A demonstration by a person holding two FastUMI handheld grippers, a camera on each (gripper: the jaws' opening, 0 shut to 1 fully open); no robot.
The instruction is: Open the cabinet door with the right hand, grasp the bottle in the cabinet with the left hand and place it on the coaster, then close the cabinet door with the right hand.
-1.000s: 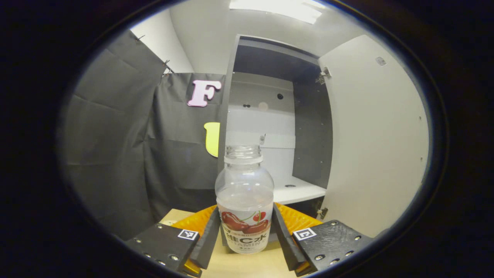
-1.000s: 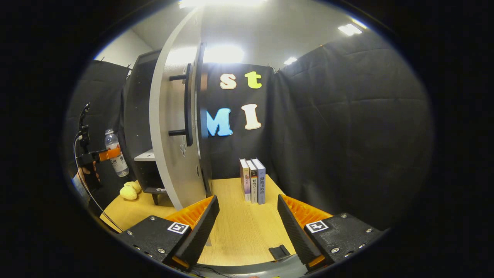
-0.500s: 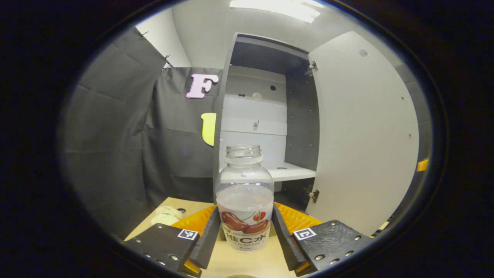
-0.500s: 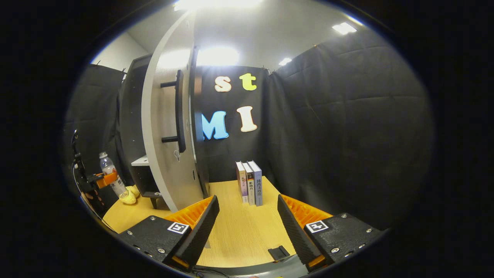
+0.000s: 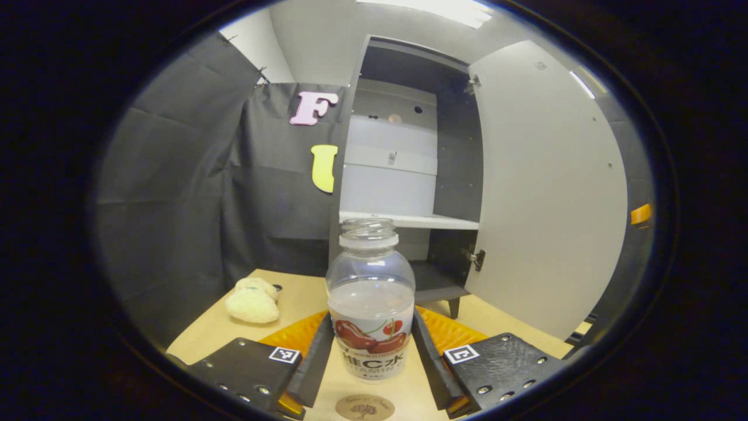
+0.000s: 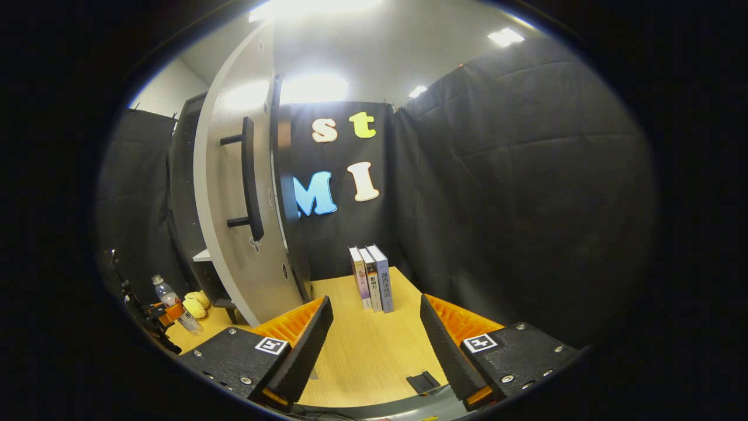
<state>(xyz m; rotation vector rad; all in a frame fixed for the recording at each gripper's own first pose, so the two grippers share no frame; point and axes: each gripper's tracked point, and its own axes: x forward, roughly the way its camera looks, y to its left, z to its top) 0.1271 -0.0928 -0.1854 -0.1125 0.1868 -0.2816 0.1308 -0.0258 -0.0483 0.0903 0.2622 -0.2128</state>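
A clear uncapped bottle (image 5: pixel 370 304) with a cherry label stands upright between the fingers of my left gripper (image 5: pixel 370 351), which is shut on it. It hangs just above the wooden table, and a round brown coaster (image 5: pixel 364 407) lies right below it. Behind stands the dark cabinet (image 5: pixel 409 152) with its grey door (image 5: pixel 543 193) swung wide open. My right gripper (image 6: pixel 374 339) is open with nothing between its fingers, near the door (image 6: pixel 225 193) and its black handle (image 6: pixel 250 175). In the right gripper view the bottle (image 6: pixel 175 307) shows far left, low over the table, in the left gripper.
A cream plush toy (image 5: pixel 252 299) lies on the table left of the cabinet. Three upright books (image 6: pixel 372 279) stand at the back of the table. A white shelf (image 5: pixel 409 220) crosses the cabinet. A small black block (image 6: pixel 422 382) lies by the table's front edge.
My left gripper has come down and back from the cabinet with the bottle; the coaster has come into sight below it. The right gripper has drifted slightly away from the door, still open.
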